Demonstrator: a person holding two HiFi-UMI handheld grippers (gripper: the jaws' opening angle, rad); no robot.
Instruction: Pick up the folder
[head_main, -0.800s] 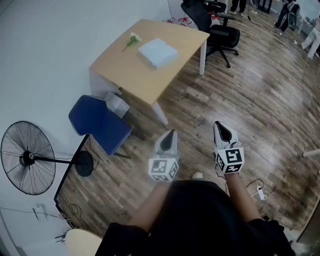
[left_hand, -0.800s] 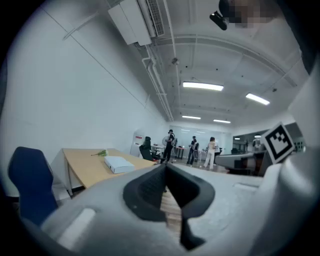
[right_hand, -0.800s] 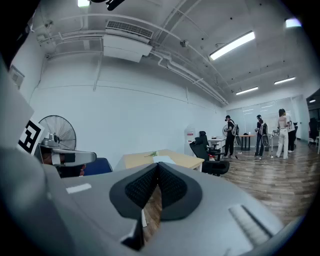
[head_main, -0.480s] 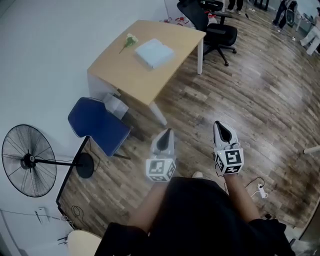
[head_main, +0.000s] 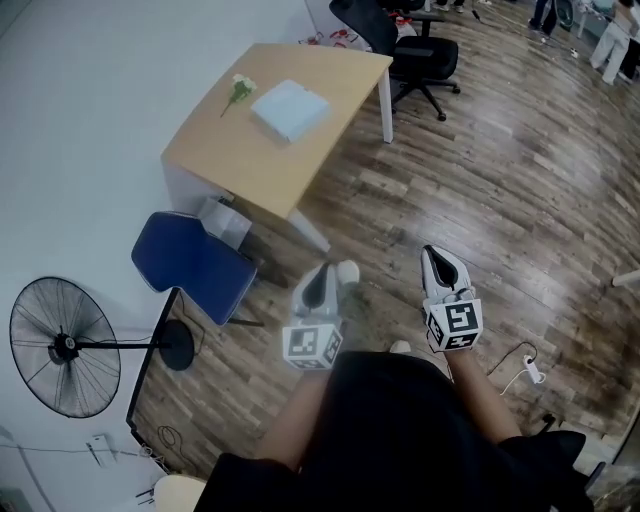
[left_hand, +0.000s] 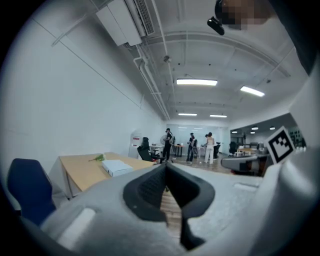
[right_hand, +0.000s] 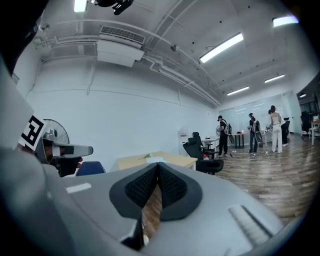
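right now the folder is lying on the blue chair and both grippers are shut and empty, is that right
Not quite. The folder lies on the wooden table, not on the blue chair; the head view shows this. The rest holds: the left gripper and the right gripper are both shut and empty.

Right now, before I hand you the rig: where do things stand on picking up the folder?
Left gripper: shut, empty.
Right gripper: shut, empty.
Both are held out over the floor, well short of the table.
Folder: lying flat on the table beside a flower, untouched.
Done: nothing yet.
Left: walk up to the table, open a gripper, close it on the folder's edge, lift.
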